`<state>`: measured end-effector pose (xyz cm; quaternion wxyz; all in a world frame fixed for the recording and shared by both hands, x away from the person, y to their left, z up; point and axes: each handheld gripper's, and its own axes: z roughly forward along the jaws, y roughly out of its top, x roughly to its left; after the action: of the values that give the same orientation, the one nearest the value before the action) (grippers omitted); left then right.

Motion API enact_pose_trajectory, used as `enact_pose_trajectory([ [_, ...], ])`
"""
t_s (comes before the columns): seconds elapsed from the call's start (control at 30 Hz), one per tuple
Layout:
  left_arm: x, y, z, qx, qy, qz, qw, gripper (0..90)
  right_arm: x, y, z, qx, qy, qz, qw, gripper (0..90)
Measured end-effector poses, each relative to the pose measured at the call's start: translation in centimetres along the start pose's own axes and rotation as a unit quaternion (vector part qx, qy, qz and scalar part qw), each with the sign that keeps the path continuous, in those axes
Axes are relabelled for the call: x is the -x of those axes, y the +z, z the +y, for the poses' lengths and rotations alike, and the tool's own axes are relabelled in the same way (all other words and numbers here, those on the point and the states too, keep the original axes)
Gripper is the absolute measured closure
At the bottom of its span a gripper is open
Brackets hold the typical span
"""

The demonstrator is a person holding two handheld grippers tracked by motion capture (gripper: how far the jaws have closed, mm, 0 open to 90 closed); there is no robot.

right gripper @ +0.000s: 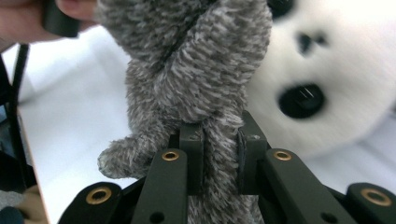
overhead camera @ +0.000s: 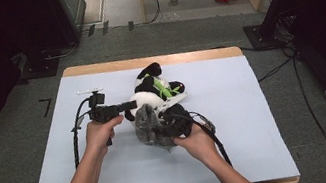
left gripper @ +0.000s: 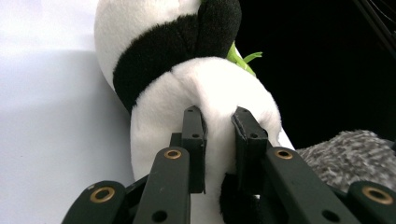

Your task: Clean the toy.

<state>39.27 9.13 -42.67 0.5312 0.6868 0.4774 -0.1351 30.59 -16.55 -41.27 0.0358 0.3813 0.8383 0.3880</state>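
The left gripper [left gripper: 218, 140] is clamped on a fold of the panda plush [left gripper: 187, 84]. The right gripper [right gripper: 219, 154] pinches the grey plush [right gripper: 196, 79], which extends straight ahead of its jaws, touching the panda beyond on the table [overhead camera: 257, 120].

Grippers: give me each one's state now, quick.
Left tool: shut on the panda plush, pinching its white fur.
Right tool: shut on the grey plush toy.
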Motion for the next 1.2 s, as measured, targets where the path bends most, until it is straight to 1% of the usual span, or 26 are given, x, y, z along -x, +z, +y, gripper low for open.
enact_pose_trajectory([
  [0.23,0.0,0.1,0.0,0.002,-0.002,-0.002,1.0,78.0,1.6,-1.0,-1.2,-0.008,0.016,-0.018,0.9997,77.5],
  [0.4,-0.1,0.0,0.0,0.006,-0.004,-0.002,1.0,78.0,3.2,-2.0,-1.9,-0.01,0.032,-0.044,0.9985,77.6],
  [0.43,-0.1,0.0,0.0,0.006,-0.005,-0.003,1.0,78.0,3.4,-2.3,-2.0,-0.01,0.037,-0.046,0.9982,77.6],
  [0.5,0.0,0.0,0.0,0.008,-0.006,-0.004,0.9999,78.0,3.5,-3.1,-2.1,0.004,0.036,-0.041,0.9985,77.6],
  [0.6,0.0,0.0,0.0,0.01,-0.006,-0.004,0.9999,78.0,2.8,-4.1,-1.7,0.019,0.029,-0.032,0.9989,77.6],
  [0.67,0.1,0.0,0.0,0.01,-0.007,-0.004,0.9999,77.9,1.9,-4.5,-1.3,0.028,0.018,-0.023,0.9992,77.6],
  [0.7,0.1,0.0,0.0,0.009,-0.005,-0.004,0.9999,77.9,1.2,-4.6,-0.9,0.03,0.009,-0.015,0.9994,77.6],
  [0.87,0.2,0.1,0.1,0.008,-0.004,-0.004,1.0,77.9,-1.2,-4.3,0.6,0.036,-0.026,0.012,0.9989,77.5],
  [0.9,0.2,0.1,0.1,0.009,-0.004,-0.004,0.9999,77.9,-1.8,-4.1,1.0,0.037,-0.031,0.02,0.9986,77.5],
  [1.0,0.3,0.1,0.2,0.009,-0.007,-0.006,0.9999,77.9,-2.8,-3.2,1.7,0.034,-0.042,0.032,0.998,77.5],
  [1.03,0.3,0.2,0.2,0.009,-0.006,-0.007,0.9999,77.9,-3.0,-2.7,1.9,0.033,-0.046,0.035,0.9978,77.5],
  [1.1,0.4,0.2,0.2,0.01,-0.005,-0.007,0.9999,77.8,-3.4,-1.3,2.1,0.022,-0.047,0.041,0.9978,77.6],
  [1.2,0.4,0.3,0.2,0.009,-0.005,-0.008,0.9999,77.9,-3.6,0.6,2.1,0.006,-0.052,0.035,0.998,77.6],
])
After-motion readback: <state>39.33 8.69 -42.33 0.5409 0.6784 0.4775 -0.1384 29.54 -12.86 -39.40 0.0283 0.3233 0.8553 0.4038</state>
